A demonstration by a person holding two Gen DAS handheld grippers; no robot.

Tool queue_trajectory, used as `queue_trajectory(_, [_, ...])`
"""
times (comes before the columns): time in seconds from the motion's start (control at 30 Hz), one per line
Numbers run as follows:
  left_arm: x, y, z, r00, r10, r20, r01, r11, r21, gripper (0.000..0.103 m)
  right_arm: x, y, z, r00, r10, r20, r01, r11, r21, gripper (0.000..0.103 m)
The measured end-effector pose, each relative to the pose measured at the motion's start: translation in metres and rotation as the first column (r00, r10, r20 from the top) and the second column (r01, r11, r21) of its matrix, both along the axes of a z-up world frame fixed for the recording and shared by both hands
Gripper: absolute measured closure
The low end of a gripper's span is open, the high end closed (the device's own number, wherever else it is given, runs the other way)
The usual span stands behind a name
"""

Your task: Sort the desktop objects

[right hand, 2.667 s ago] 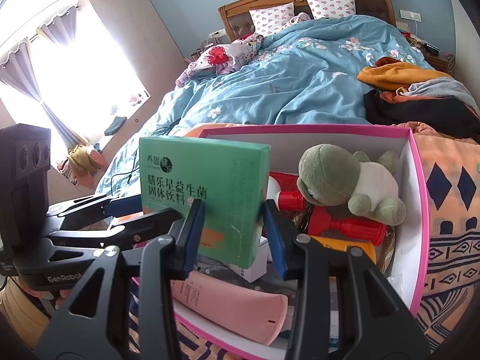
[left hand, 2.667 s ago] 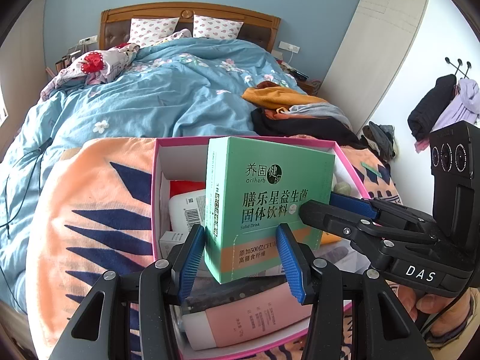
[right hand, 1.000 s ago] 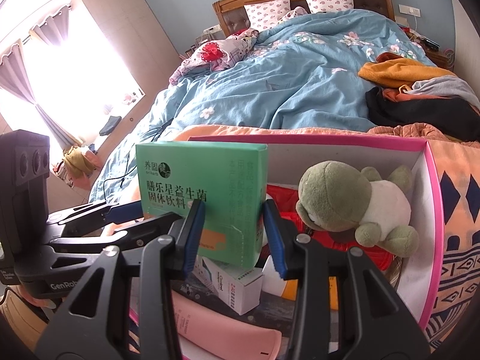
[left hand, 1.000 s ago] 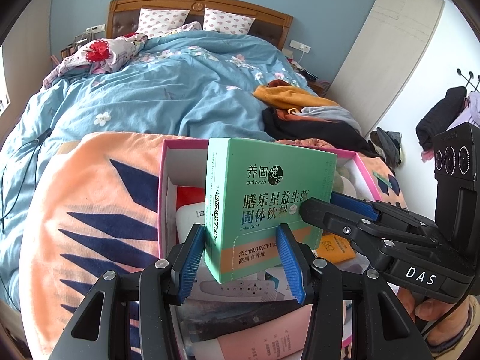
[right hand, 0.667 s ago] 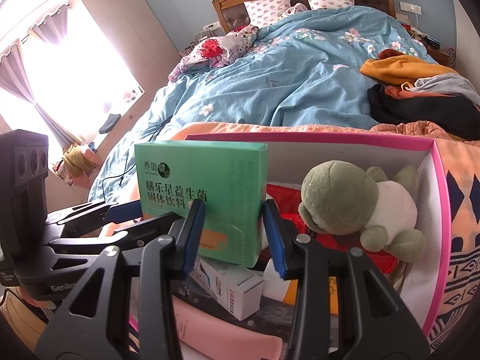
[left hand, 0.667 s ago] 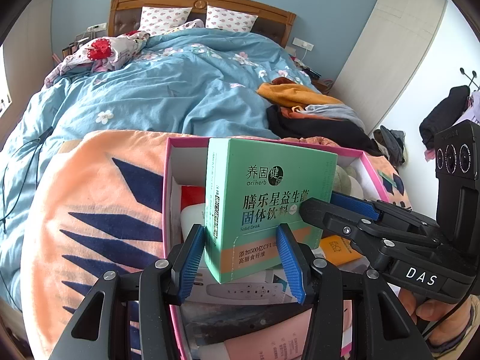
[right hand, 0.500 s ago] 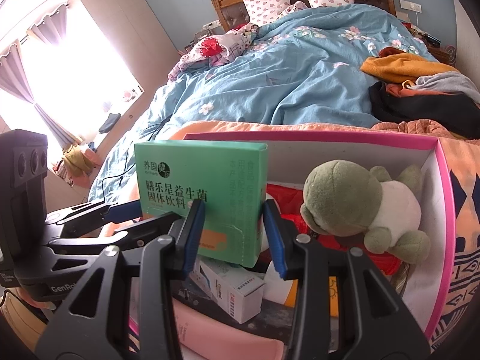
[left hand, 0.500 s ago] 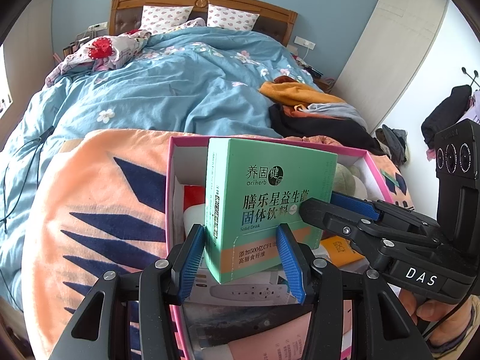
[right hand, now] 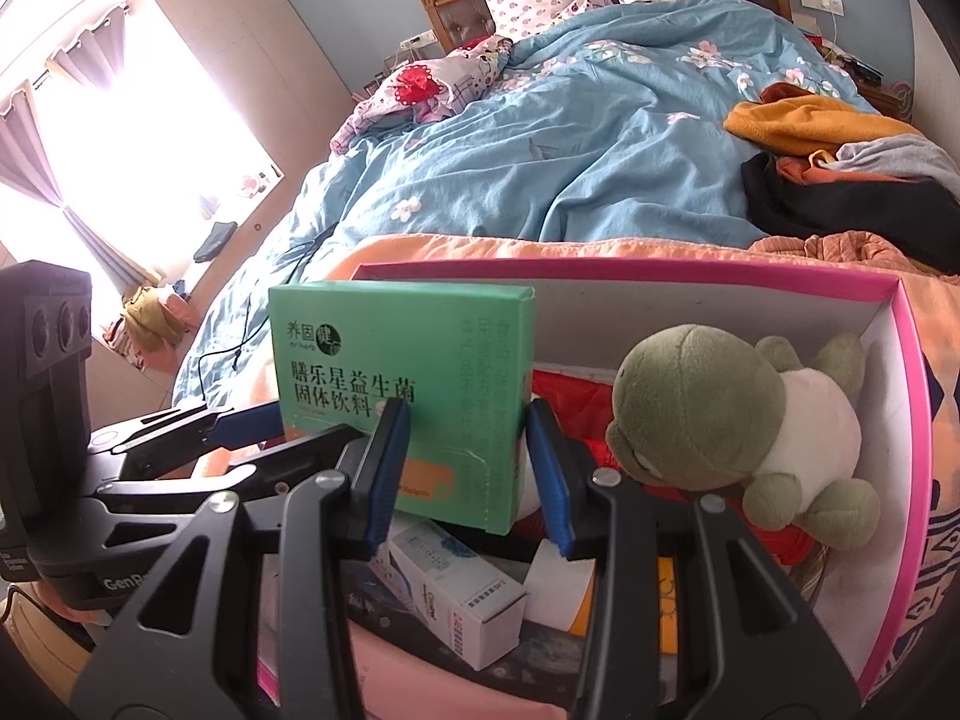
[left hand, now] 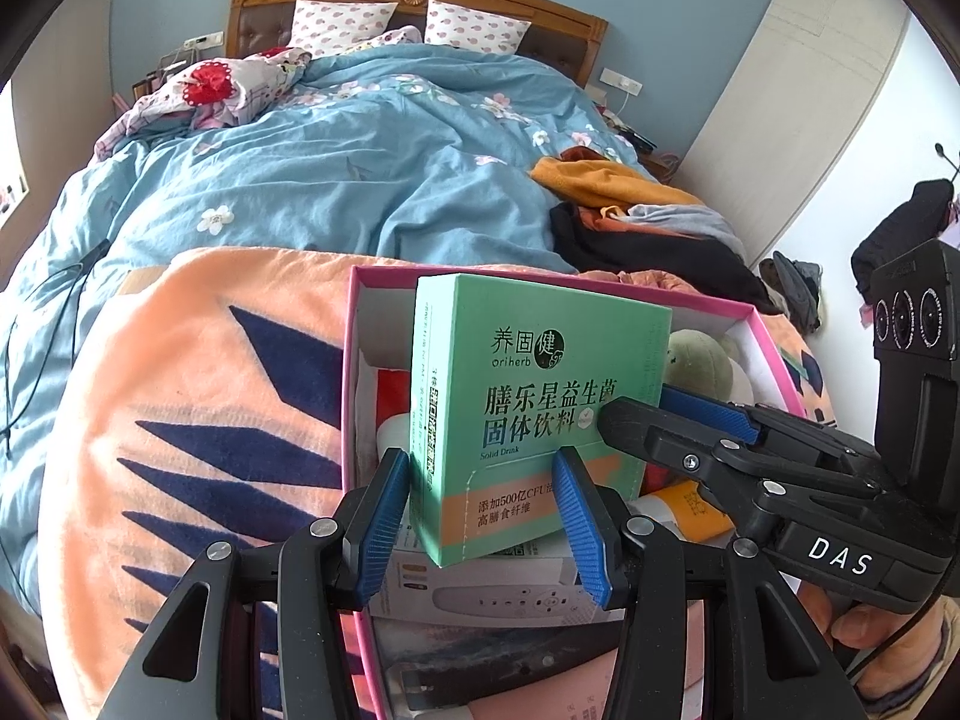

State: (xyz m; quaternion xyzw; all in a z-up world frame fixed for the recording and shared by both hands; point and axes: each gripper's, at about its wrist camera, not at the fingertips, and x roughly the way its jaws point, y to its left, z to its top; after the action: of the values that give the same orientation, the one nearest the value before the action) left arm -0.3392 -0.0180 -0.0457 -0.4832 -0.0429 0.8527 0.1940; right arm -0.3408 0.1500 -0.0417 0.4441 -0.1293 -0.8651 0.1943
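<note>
**Home bedroom, lived-in**

Wooden headboard point(left hand: 414, 0) against a blue wall, two spotted pillows point(left hand: 342, 24) propped on it. Blue floral duvet point(left hand: 336, 168) rumpled across the bed, an orange patterned blanket point(left hand: 180, 372) spread at the foot. Pile of loose clothes point(left hand: 636, 216) on the bed's right side, orange, grey and black. Coats point(left hand: 900, 228) hang on wall hooks at the far right. Pale wardrobe door point(left hand: 798, 96) beside the bed. Bright window with purple curtains point(right hand: 36, 138) in the right wrist view. Wall sockets point(left hand: 621, 81) by the headboard. Plush frog point(right hand: 732, 432) sits in a pink box point(right hand: 912, 372) on the blanket.
</note>
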Motion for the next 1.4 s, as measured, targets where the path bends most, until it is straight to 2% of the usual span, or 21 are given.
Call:
queue_trajectory(0.57, [-0.006, -0.001, -0.002, 1.000, 0.016, 0.003, -0.015, 1.000, -0.016, 0.054, -0.009, -0.002, -0.010, 0.999, -0.007, 0.036, 0.008, 1.000, -0.023, 0.061])
queue_trajectory(0.97, [0.001, 0.004, -0.001, 0.999, 0.013, -0.041, -0.015, 0.999, -0.049, 0.054, -0.010, 0.000, -0.012, 0.999, -0.017, 0.037, 0.018, 1.000, -0.014, 0.061])
queue_trajectory(1.1, [0.010, 0.005, 0.003, 0.998, 0.009, -0.068, -0.012, 0.999, -0.047, 0.051, -0.006, 0.000, -0.011, 0.999, -0.007, 0.033, 0.007, 1.000, -0.014, 0.061])
queue_trajectory(1.3, [0.028, 0.007, 0.013, 0.993, -0.012, -0.117, 0.008, 1.000, -0.029, 0.031, 0.008, 0.006, -0.003, 1.000, 0.022, 0.020, -0.021, 0.999, -0.045, 0.061])
queue_trajectory(1.4, [0.043, 0.010, 0.022, 0.987, -0.032, -0.157, 0.029, 0.999, -0.020, 0.021, 0.020, 0.010, 0.005, 0.999, 0.039, 0.001, -0.039, 0.997, -0.066, 0.057])
